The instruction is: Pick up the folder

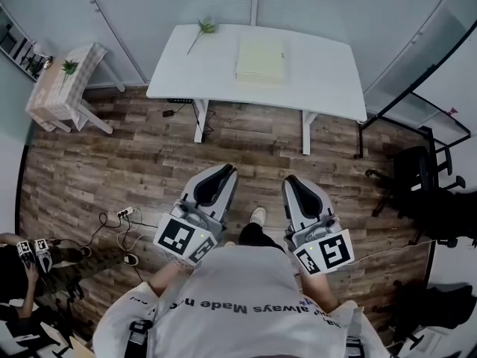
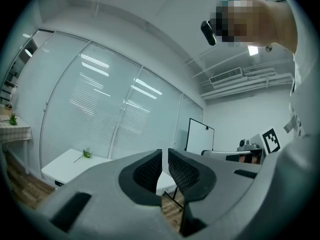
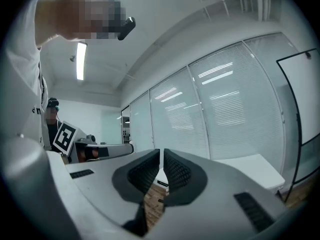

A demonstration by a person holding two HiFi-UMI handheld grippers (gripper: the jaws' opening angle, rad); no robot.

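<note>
1. On the white table (image 1: 320, 80) ahead, the folder (image 1: 261, 60) lies flat, pale yellow, towards the far edge. A green sprig (image 1: 203, 30) lies to its left, apart from it.
2. Both grippers are held level by the person's waist, pointing at the table and well apart from the folder. The left gripper (image 1: 222, 173) has its jaws together with nothing in them, and so does the right gripper (image 1: 292, 182).
3. Bare wood floor (image 1: 112, 170) lies between the grippers and the table. A shoe (image 1: 258, 215) shows between the two grippers.
4. At left stands a side table (image 1: 56, 99) with a checked cloth and a plant (image 1: 69, 67). A power strip (image 1: 124, 213) with cables lies on the floor, and a black chair (image 1: 421, 181) stands at right.
5. Glass walls (image 1: 149, 6) with blinds close the room behind the table.
6. In both gripper views the jaws' own bulk covers much of the table, and the folder cannot be made out. A second person (image 1: 19, 274) at the lower left edge is cut off.
</note>
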